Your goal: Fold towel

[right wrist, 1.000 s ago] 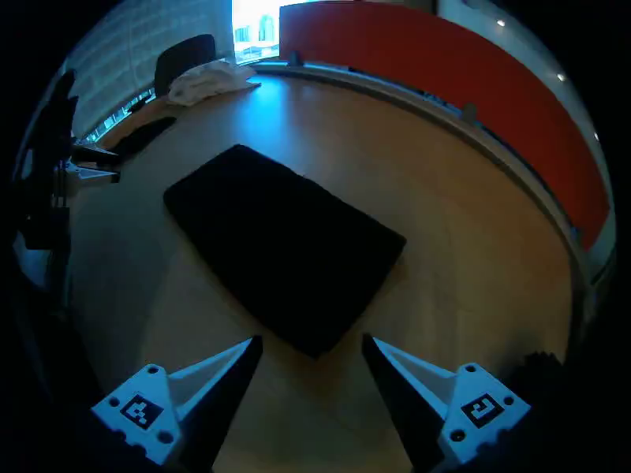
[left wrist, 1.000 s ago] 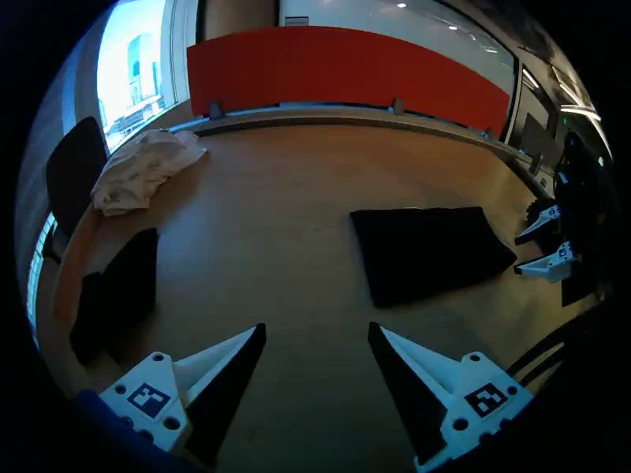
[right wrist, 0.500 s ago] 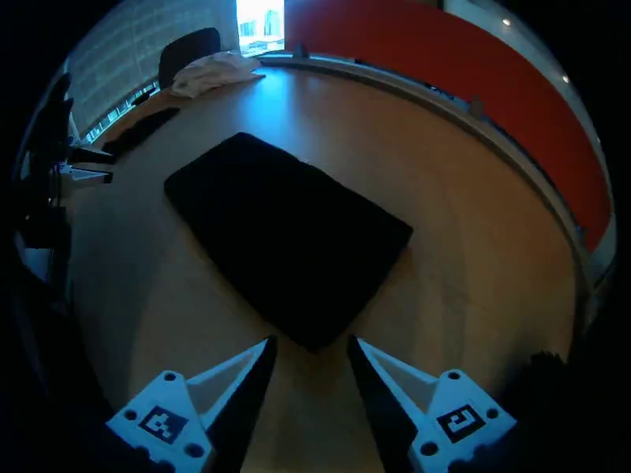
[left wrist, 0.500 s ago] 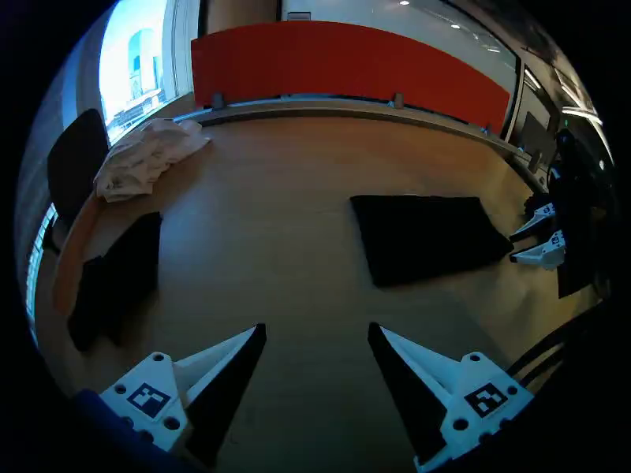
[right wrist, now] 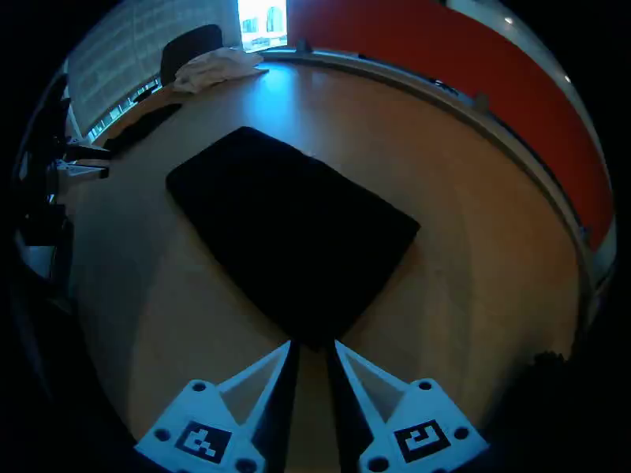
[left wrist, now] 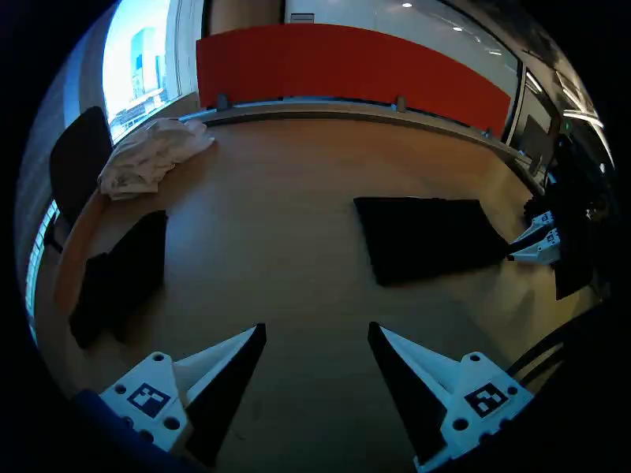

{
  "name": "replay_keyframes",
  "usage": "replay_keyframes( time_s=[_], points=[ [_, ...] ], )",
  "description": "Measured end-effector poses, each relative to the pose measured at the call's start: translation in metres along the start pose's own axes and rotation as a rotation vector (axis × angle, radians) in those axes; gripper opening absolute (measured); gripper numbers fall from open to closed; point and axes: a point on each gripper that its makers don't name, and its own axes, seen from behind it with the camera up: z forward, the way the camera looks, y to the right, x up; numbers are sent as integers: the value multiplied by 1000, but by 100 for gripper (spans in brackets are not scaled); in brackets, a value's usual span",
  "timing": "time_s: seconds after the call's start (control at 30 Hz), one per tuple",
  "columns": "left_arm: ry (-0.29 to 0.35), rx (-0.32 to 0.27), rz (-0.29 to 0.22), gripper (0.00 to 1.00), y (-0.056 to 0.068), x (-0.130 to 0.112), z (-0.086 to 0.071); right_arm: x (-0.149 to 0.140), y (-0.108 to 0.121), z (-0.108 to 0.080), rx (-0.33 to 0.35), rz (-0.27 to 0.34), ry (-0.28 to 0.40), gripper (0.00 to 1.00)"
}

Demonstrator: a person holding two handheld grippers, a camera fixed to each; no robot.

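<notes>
A black towel point(right wrist: 292, 236) lies folded flat on the wooden table point(right wrist: 473, 260). My right gripper point(right wrist: 313, 351) has its fingers drawn nearly together on the towel's nearest corner, which sits between the tips. The left gripper view shows the same towel point(left wrist: 426, 236) at the right, with the right gripper point(left wrist: 514, 250) at its far edge. My left gripper point(left wrist: 315, 335) is open over bare wood, well short of the towel, with nothing between its fingers. It also appears far off in the right gripper view as the left gripper point(right wrist: 83, 162).
A crumpled white cloth point(left wrist: 150, 154) lies at the table's far left corner, beside a dark chair point(left wrist: 75, 162). Another black cloth point(left wrist: 122, 272) lies along the left edge. A red divider point(left wrist: 355, 67) runs along the table's back.
The right gripper's fingers have closed from wide apart to nearly together around the towel's near corner. The left gripper has stayed open and almost still.
</notes>
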Motion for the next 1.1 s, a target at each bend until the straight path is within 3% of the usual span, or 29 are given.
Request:
replay_keyframes(
  time_s=[0.17,0.23,0.7,1.1],
  points=[
    [1,2,-3,96,-1,0,-2,0,1,1,-2,5,2,6],
    [0,3,-4,96,-1,0,-2,1,2,1,-4,7,5,4],
    [-2,3,-16,96,-3,1,0,15,6,-5,-26,5,41,4],
    [3,5,-16,96,-6,4,-2,50,8,-18,-46,-43,115,4]
  ],
)
